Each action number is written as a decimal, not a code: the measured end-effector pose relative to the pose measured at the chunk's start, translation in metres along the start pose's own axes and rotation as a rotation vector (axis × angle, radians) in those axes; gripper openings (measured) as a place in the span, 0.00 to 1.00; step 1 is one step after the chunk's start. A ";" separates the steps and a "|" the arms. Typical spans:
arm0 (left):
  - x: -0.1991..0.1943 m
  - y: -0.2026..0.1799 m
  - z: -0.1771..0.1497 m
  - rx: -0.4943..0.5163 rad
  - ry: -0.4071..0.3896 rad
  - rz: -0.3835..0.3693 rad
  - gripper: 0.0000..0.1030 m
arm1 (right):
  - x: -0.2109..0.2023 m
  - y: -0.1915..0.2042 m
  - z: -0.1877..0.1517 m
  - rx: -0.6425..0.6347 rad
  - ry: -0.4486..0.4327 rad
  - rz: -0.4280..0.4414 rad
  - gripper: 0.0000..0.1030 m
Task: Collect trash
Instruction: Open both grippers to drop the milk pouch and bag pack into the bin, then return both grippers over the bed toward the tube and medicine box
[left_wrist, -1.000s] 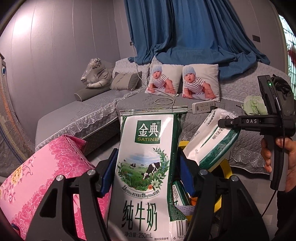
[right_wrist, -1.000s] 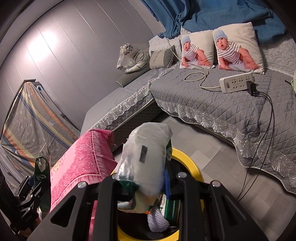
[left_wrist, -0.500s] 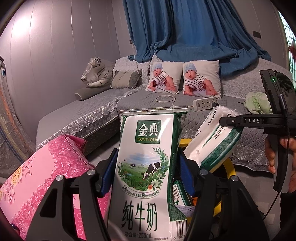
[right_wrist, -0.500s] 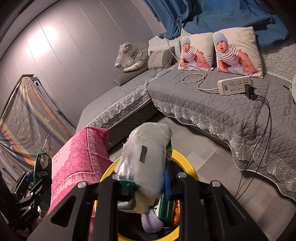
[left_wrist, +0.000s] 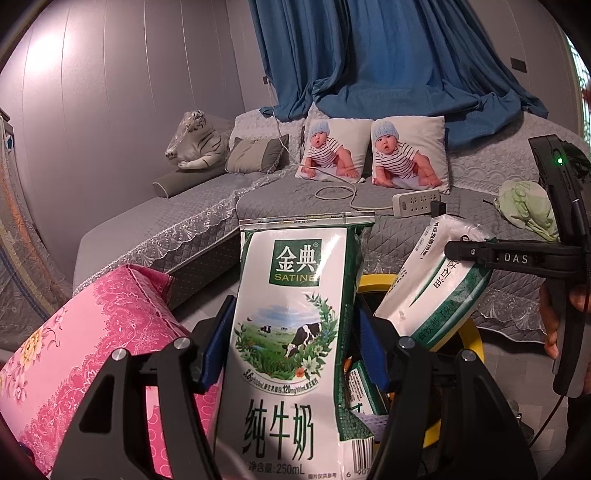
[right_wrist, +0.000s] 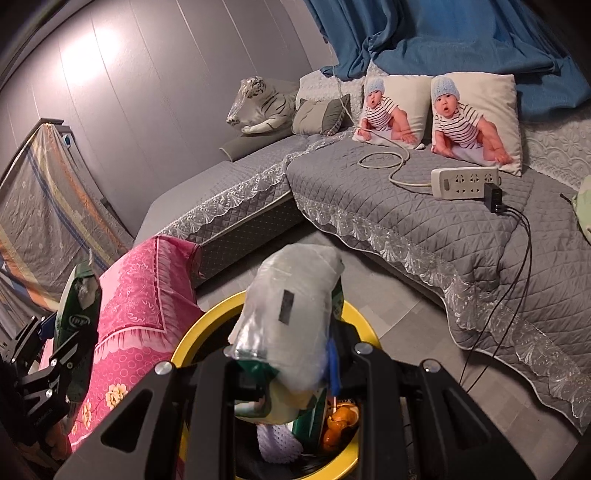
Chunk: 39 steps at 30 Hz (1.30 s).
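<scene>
The left gripper (left_wrist: 291, 343) grasps an upright milk pouch (left_wrist: 291, 332) between its blue fingers (left_wrist: 216, 343). The right gripper (right_wrist: 291, 363) clenches a second, crumpled pouch (right_wrist: 291, 314) that sticks up past its fingers. Just beyond and below both pairs of fingers sits a yellow-rimmed bin (right_wrist: 207, 325) holding orange peel (right_wrist: 341, 419) and other wrappers. A pink cloth (left_wrist: 92, 354) lies left of the fingers. Further ahead, a grey sofa (right_wrist: 424, 221) carries a power strip (right_wrist: 465, 182).
</scene>
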<state>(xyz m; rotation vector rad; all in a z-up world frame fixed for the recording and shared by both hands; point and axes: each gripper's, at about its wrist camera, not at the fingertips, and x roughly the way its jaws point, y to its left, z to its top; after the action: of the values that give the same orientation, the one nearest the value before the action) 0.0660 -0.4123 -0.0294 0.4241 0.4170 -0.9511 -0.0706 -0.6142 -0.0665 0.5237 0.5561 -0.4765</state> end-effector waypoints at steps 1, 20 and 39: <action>0.001 -0.001 0.000 -0.002 0.001 0.003 0.57 | 0.002 0.000 0.000 -0.003 0.004 0.001 0.22; 0.030 0.019 -0.007 -0.129 0.048 0.027 0.75 | 0.015 0.018 0.005 -0.079 0.003 -0.102 0.54; -0.005 0.081 -0.001 -0.299 -0.016 -0.062 0.91 | -0.025 0.033 0.030 0.002 -0.073 -0.039 0.70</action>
<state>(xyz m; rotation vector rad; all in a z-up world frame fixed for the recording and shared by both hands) 0.1313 -0.3669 -0.0148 0.1324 0.5511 -0.9334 -0.0603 -0.5994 -0.0189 0.4957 0.4964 -0.5313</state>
